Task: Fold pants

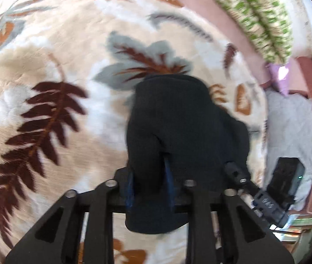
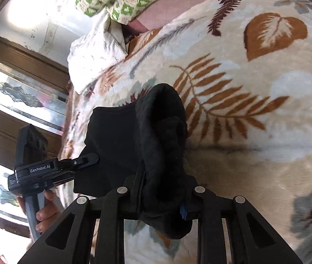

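Note:
The black pants (image 1: 178, 123) hang lifted above a leaf-patterned blanket (image 1: 45, 66). My left gripper (image 1: 150, 176) is shut on a bunched edge of the pants, with fabric spilling down past its blue pads. My right gripper (image 2: 162, 189) is shut on another bunched edge of the same pants (image 2: 156, 132). The two grippers are close together: the right one shows at the lower right of the left wrist view (image 1: 244, 180), and the left one shows at the left of the right wrist view (image 2: 83, 160), held by a hand. The fingertips are mostly hidden by fabric.
The blanket (image 2: 255, 132) covers a bed. A green-and-white patterned pillow (image 1: 255, 11) and pink bedding (image 1: 211, 17) lie at the far edge. A white pillow (image 2: 94, 55) lies at the bed's corner. A wooden window frame (image 2: 12, 70) stands beyond the bed.

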`<action>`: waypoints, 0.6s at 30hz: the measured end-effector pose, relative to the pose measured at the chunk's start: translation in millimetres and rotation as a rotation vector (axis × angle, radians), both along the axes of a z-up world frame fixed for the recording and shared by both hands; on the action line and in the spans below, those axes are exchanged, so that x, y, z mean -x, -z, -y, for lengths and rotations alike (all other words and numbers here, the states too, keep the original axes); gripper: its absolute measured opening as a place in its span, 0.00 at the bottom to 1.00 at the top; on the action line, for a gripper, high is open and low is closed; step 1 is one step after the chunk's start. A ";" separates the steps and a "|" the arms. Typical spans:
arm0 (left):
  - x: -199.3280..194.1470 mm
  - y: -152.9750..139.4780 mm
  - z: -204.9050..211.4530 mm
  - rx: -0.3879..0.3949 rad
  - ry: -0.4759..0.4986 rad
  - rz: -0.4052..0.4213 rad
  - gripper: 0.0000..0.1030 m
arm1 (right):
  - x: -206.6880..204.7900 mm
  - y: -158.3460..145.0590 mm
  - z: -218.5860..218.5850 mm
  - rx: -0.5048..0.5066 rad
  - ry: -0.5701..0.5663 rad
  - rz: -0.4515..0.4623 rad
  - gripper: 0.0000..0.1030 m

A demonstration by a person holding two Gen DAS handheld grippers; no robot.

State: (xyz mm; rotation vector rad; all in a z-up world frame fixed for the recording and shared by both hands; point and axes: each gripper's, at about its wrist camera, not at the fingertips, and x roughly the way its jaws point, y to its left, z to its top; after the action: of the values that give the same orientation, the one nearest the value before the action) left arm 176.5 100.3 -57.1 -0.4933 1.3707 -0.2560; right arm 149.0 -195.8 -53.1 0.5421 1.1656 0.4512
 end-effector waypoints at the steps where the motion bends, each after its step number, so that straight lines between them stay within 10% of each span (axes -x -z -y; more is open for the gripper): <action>1: 0.8 1.1 -2.1 -0.007 0.011 0.004 0.36 | 0.0 4.8 0.6 0.014 0.012 -0.001 0.43; 4: 7.2 -1.1 -11.7 -0.031 0.023 0.045 0.52 | 3.7 11.0 20.0 -0.008 0.066 -0.009 0.56; 10: 13.3 -3.5 -33.9 -0.023 -0.049 0.027 0.53 | 20.3 1.8 42.1 -0.037 0.091 -0.014 0.61; 18: 67.4 -39.6 -19.6 -0.234 -0.038 0.170 0.53 | 63.4 -54.7 37.0 0.043 0.125 0.110 0.65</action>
State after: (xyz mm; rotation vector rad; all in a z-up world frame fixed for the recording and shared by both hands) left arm 109.1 119.9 -17.5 -0.2956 1.2054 -0.1018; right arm 85.5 -232.8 1.6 0.5430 1.0278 0.3441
